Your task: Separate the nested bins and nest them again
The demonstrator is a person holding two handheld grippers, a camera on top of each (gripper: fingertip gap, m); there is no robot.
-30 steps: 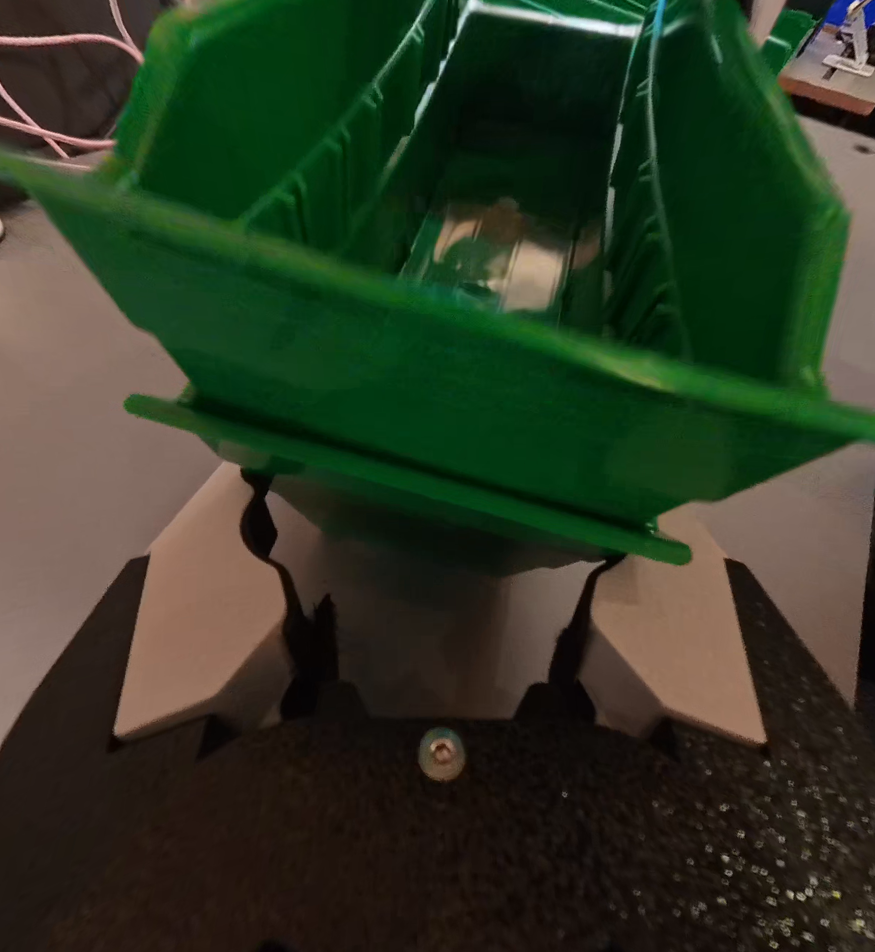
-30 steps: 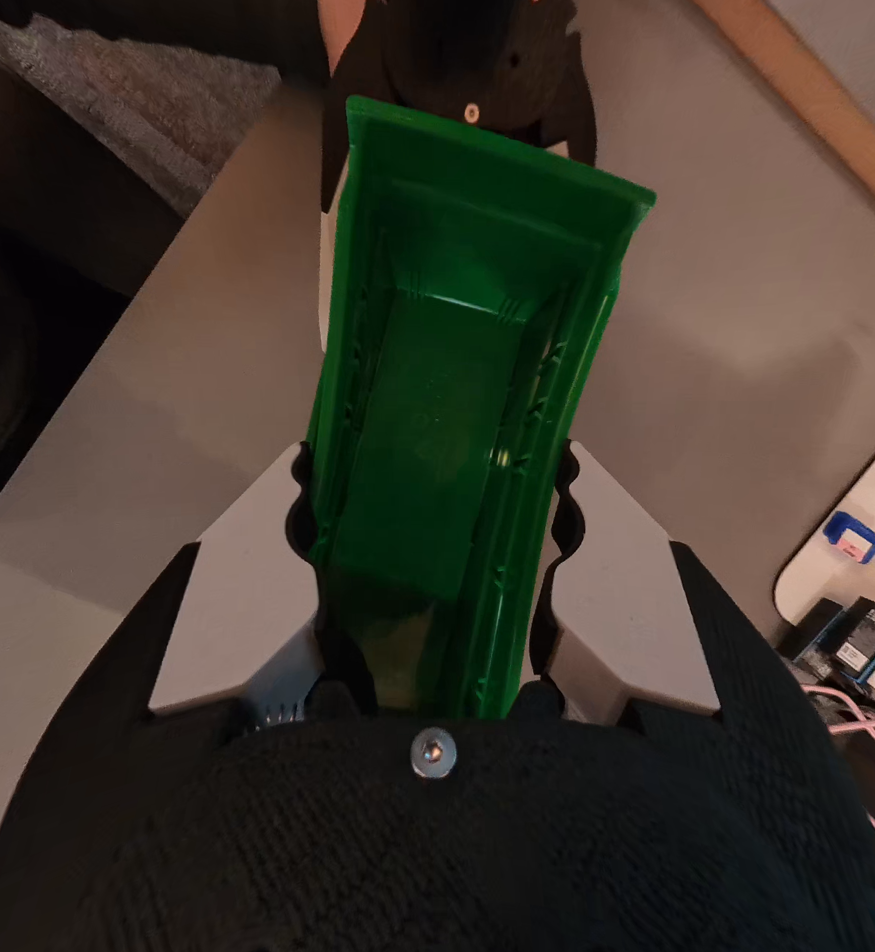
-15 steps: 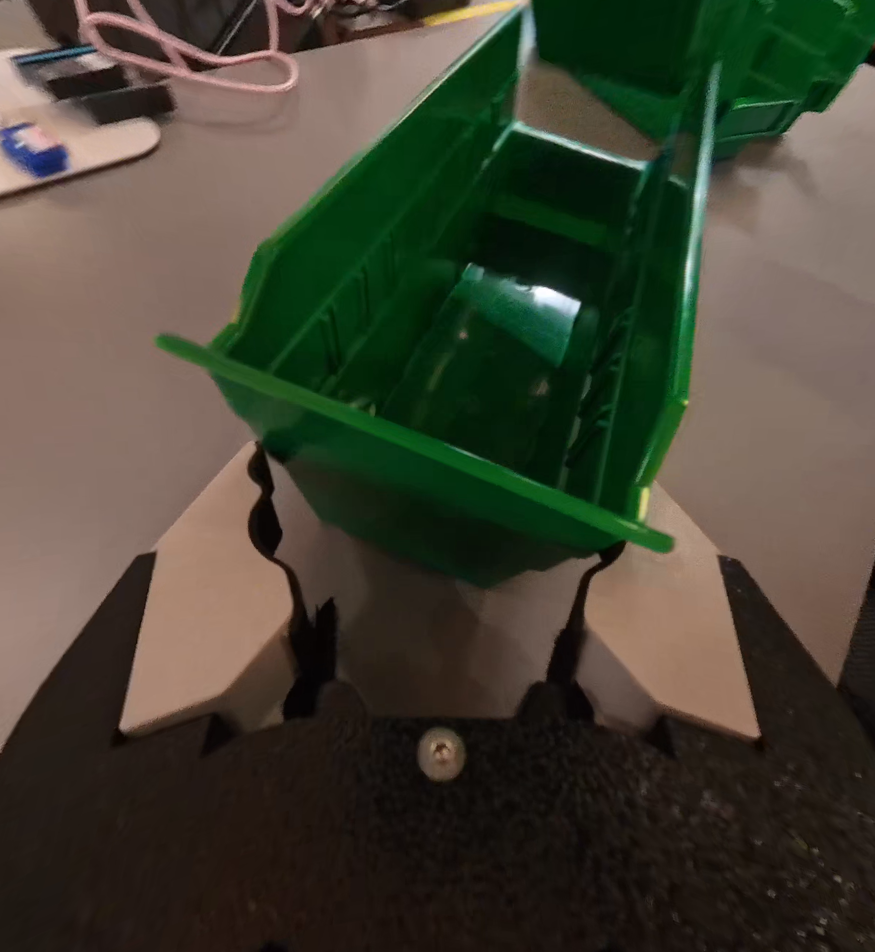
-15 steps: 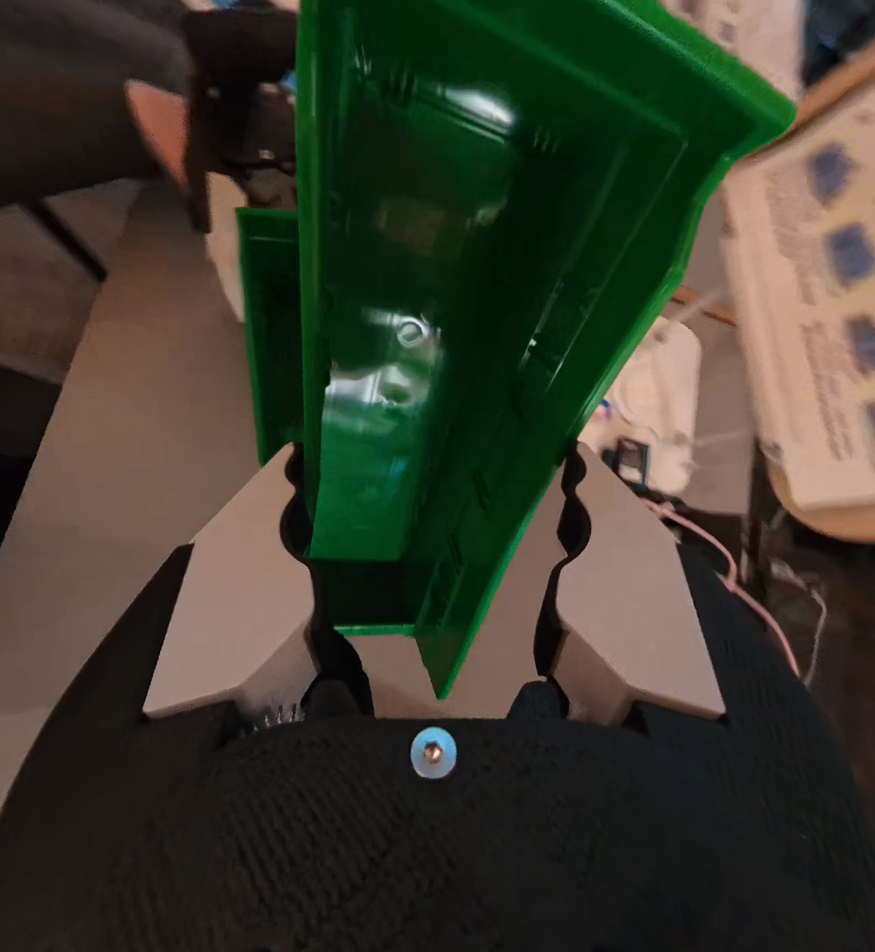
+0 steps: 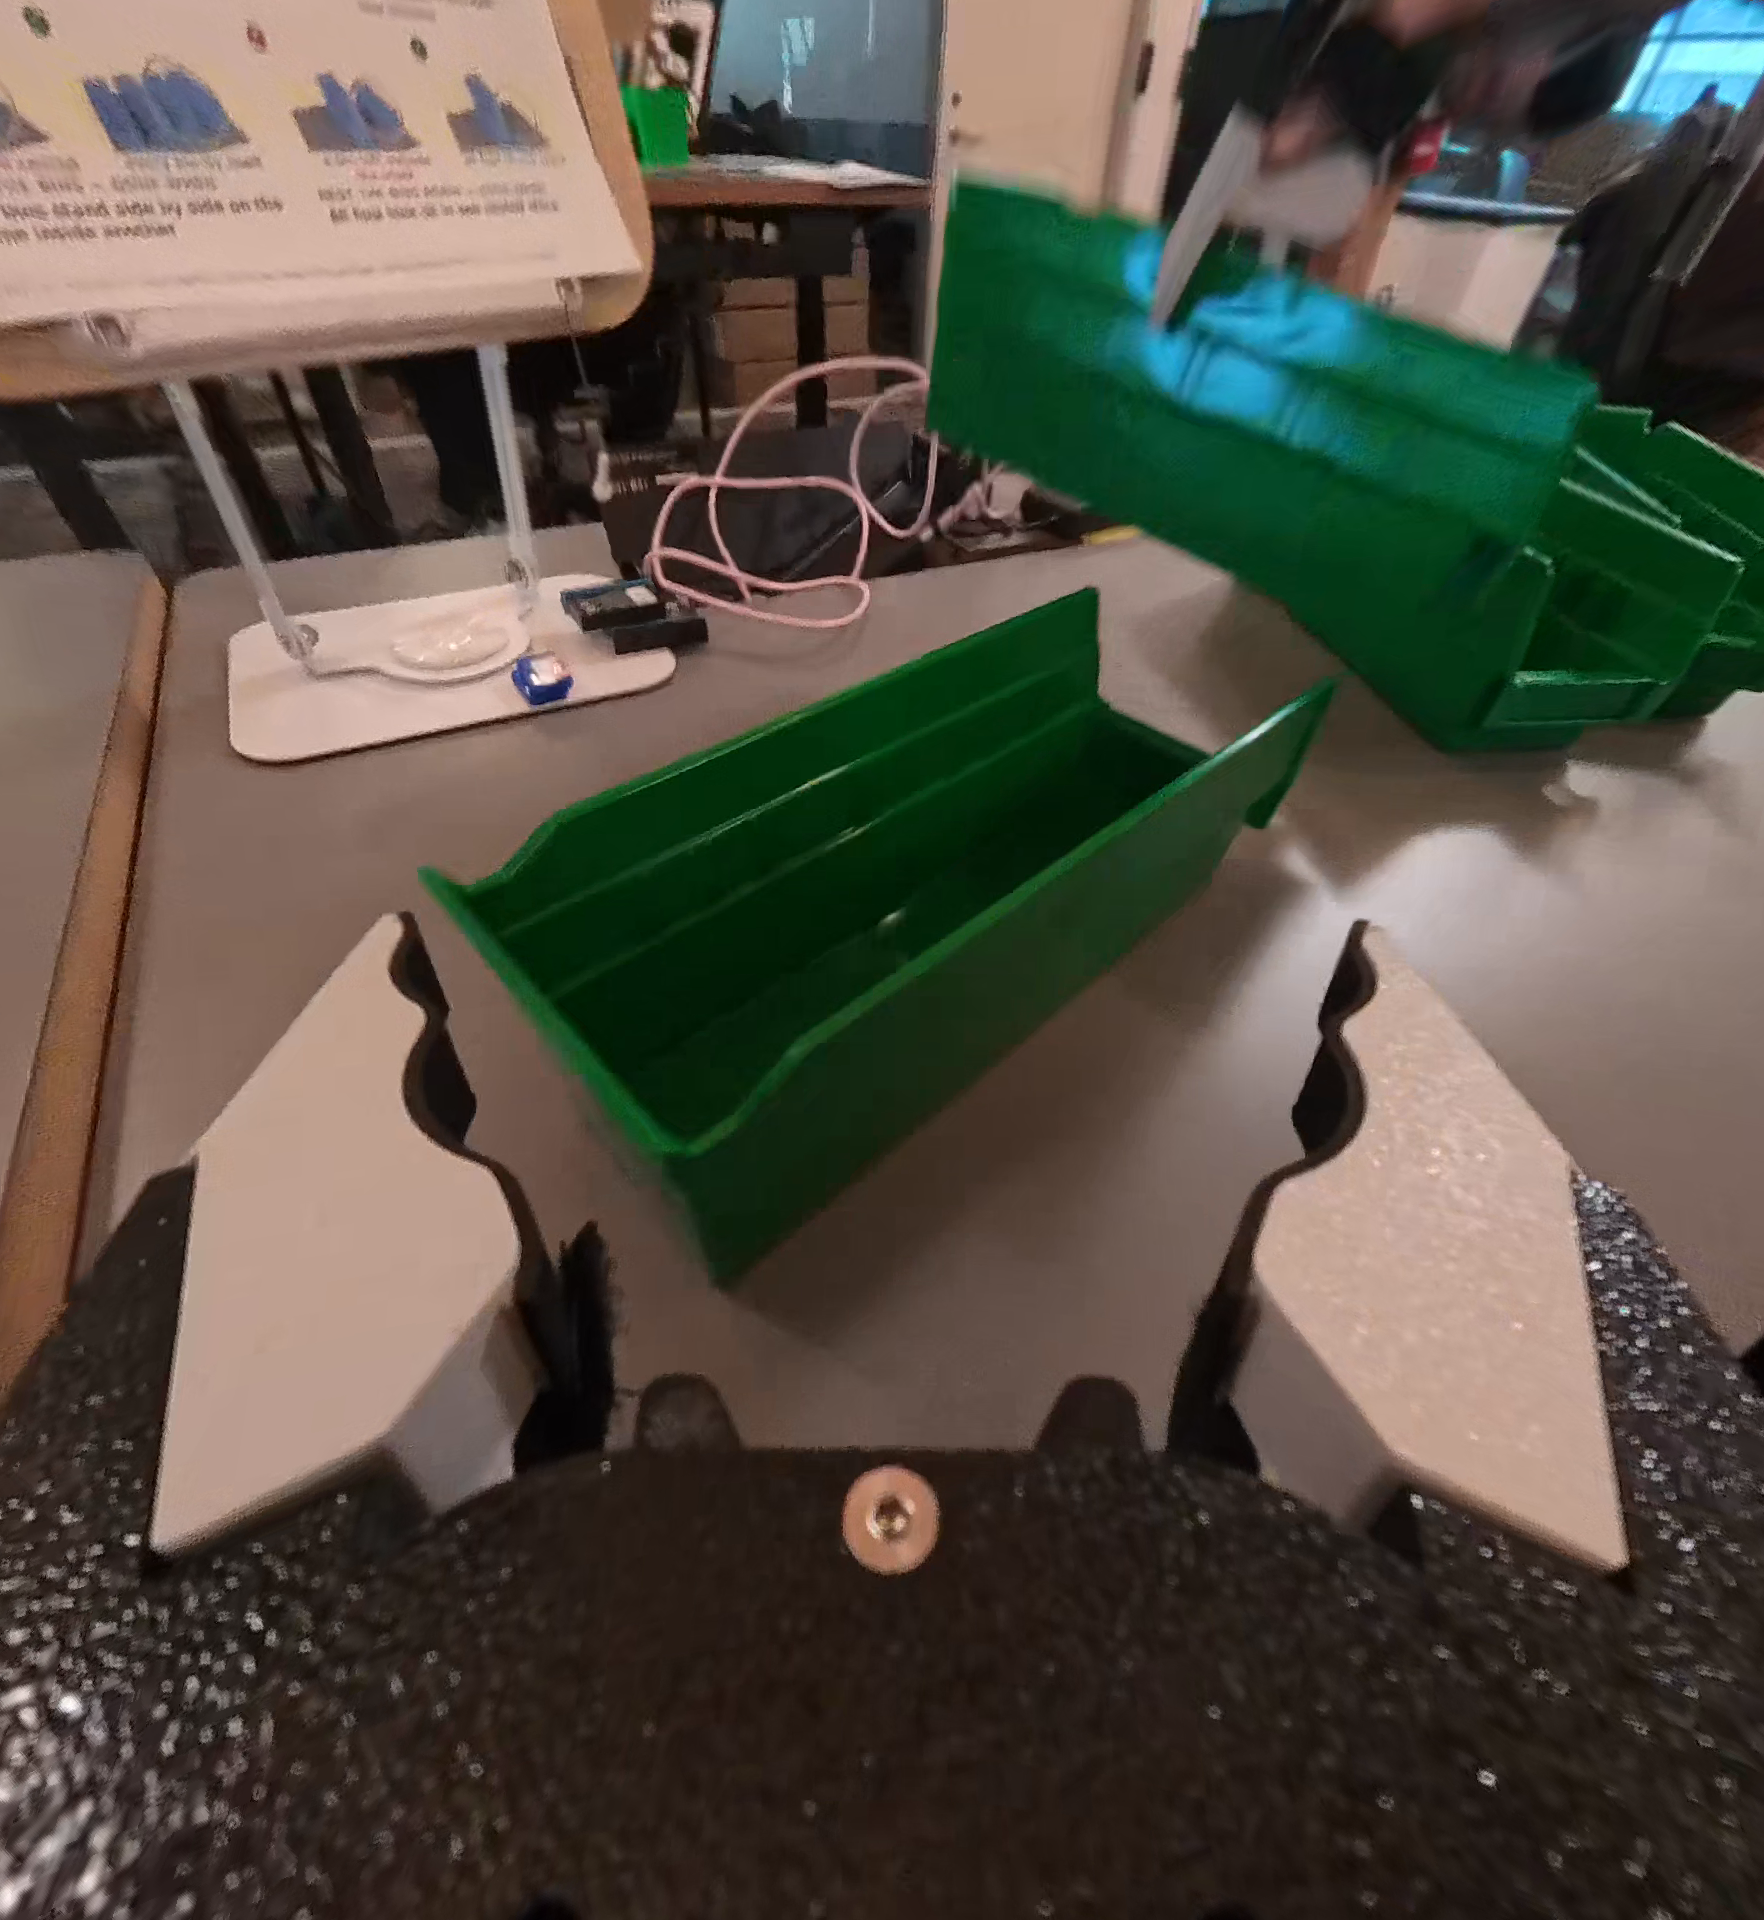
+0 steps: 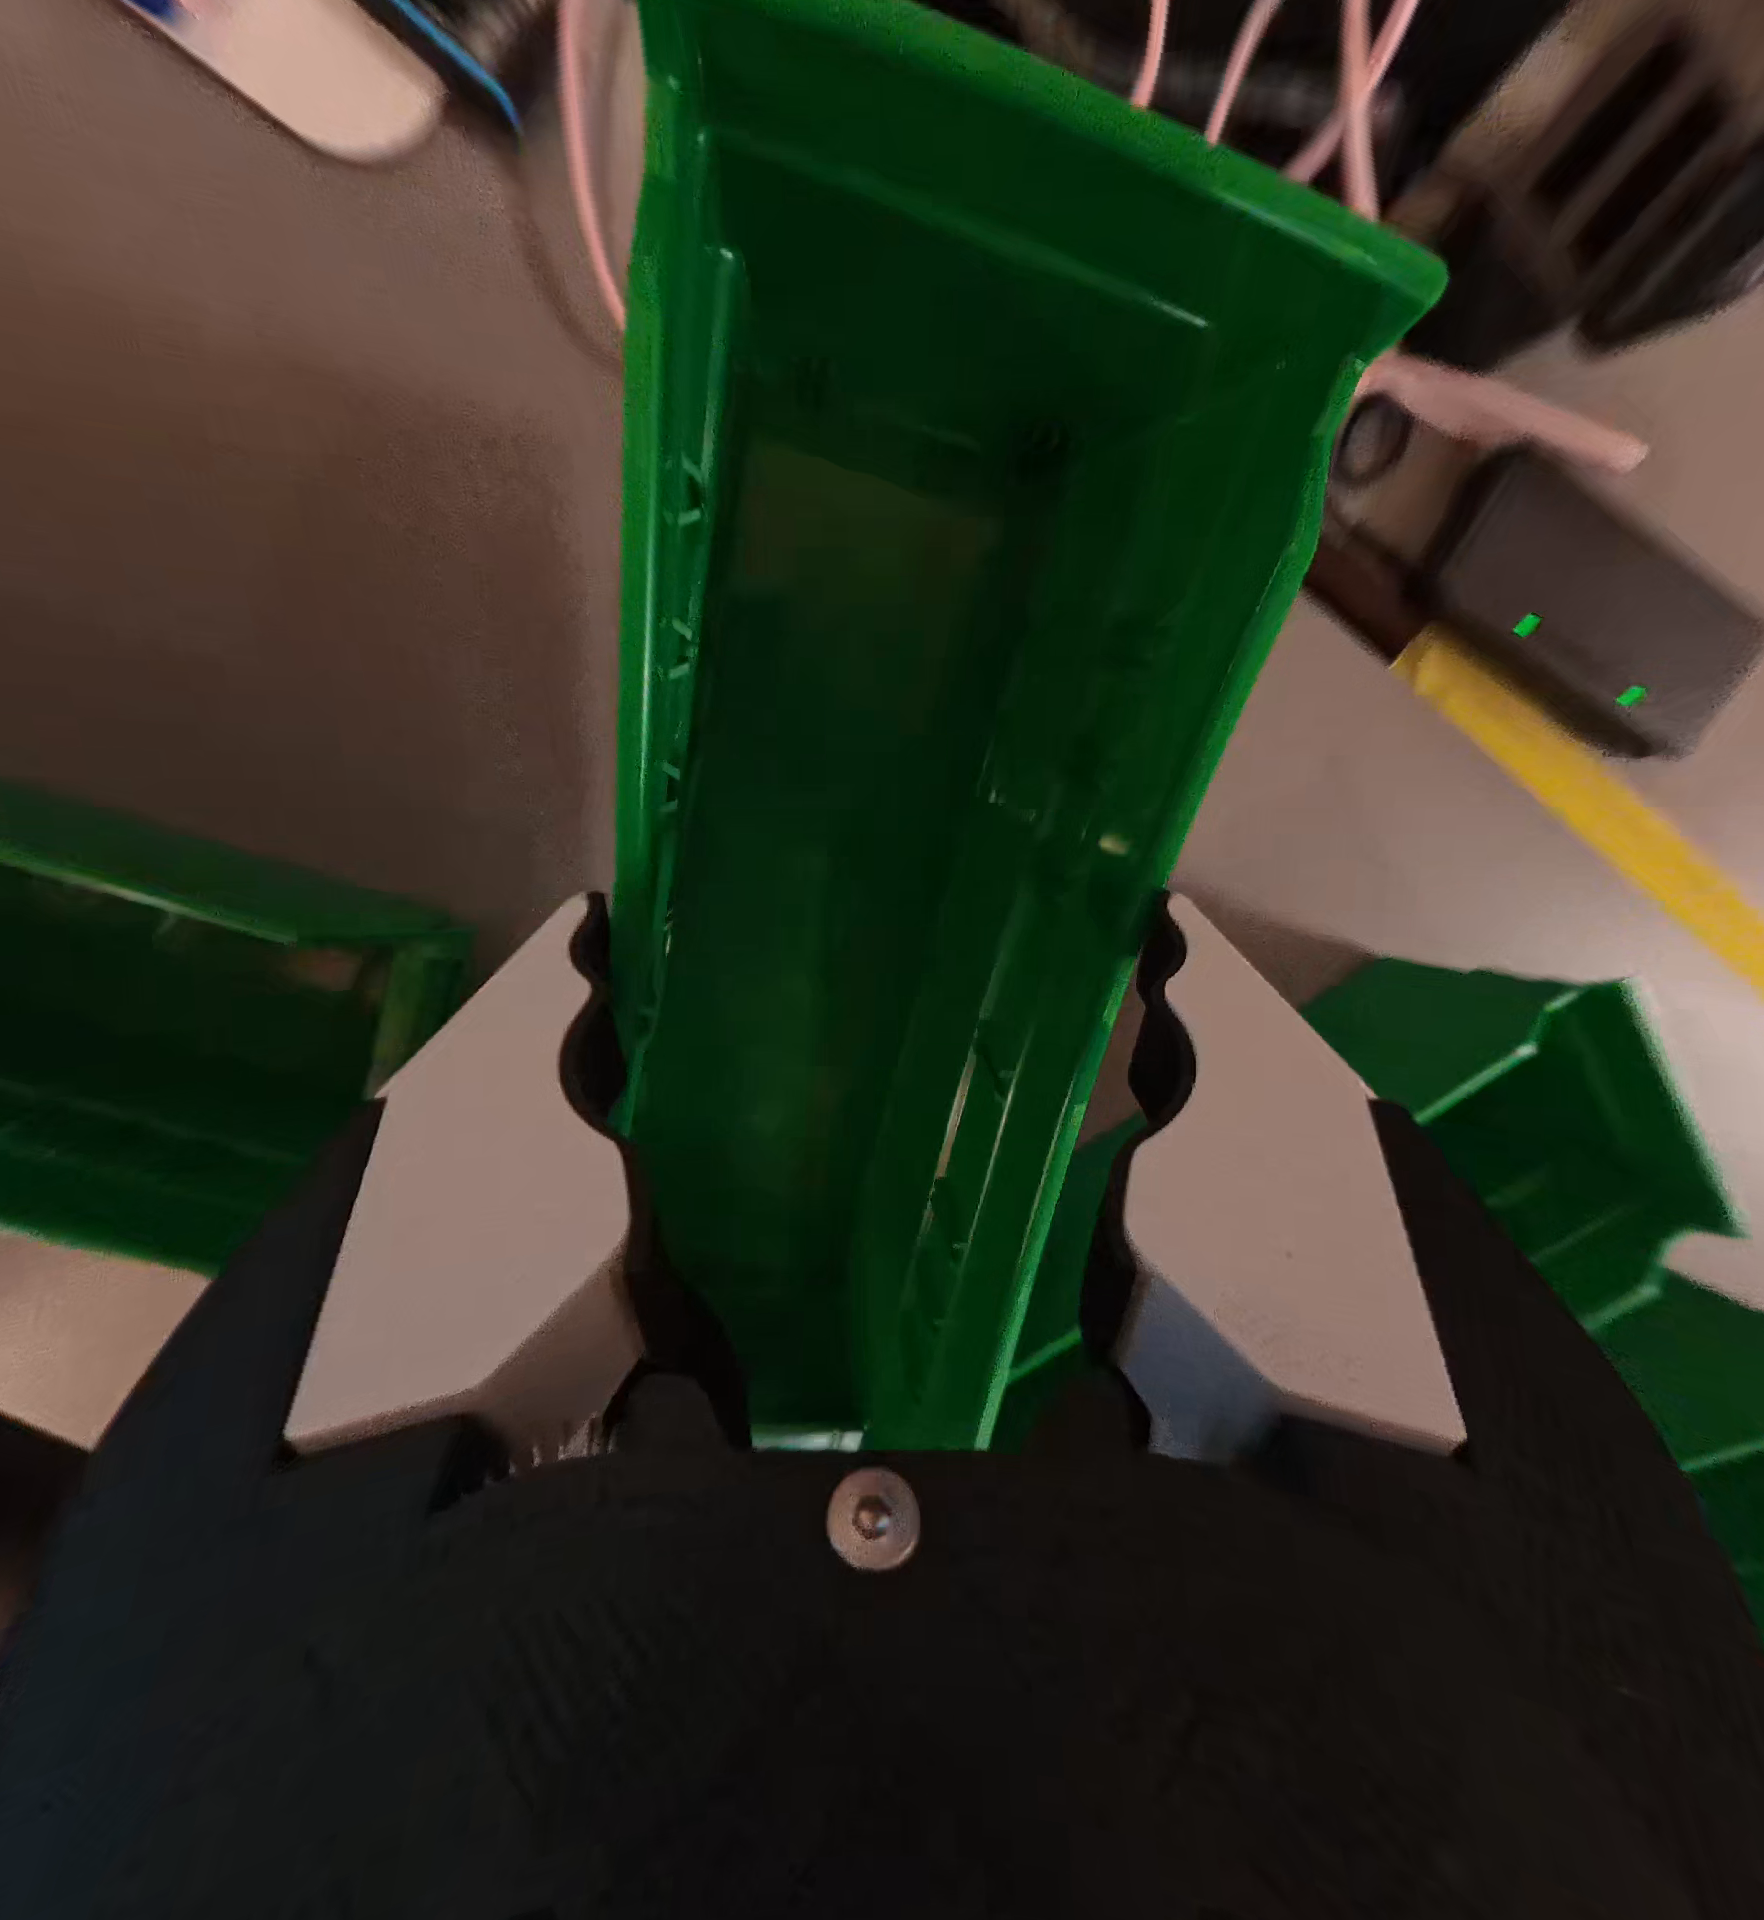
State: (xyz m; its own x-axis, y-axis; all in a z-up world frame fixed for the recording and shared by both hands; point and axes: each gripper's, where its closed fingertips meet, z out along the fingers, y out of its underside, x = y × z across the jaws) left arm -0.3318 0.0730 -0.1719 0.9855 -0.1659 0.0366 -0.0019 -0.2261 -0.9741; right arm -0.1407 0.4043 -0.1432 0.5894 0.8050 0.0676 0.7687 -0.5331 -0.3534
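A long green bin (image 5: pixel 857 914) rests upright and empty on the grey table just ahead of my left gripper (image 5: pixel 883 1029), which is open and apart from it. My right gripper (image 6: pixel 873 1029) is shut on a second green bin (image 6: pixel 919 675), gripping its near end across both side walls and holding it in the air. That held bin shows blurred at the upper right of the left wrist view (image 5: pixel 1242 447), above a nested stack of green bins (image 5: pixel 1678 592). The right wrist view shows the released bin (image 6: pixel 130 1018) at left and the stack (image 6: pixel 1605 1195) at right.
A white stand base (image 5: pixel 442 675) with a poster board (image 5: pixel 265 156), small boxes and a pink cable (image 5: pixel 795 520) sit at the table's back left. A table seam with a wooden edge (image 5: pixel 99 883) runs on the left. A grey box (image 6: pixel 1584 613) and yellow strip (image 6: pixel 1626 831) lie beyond the held bin.
My left gripper has opened and let go of its bin, which now rests on the table. My right gripper has carried its bin away toward the stack.
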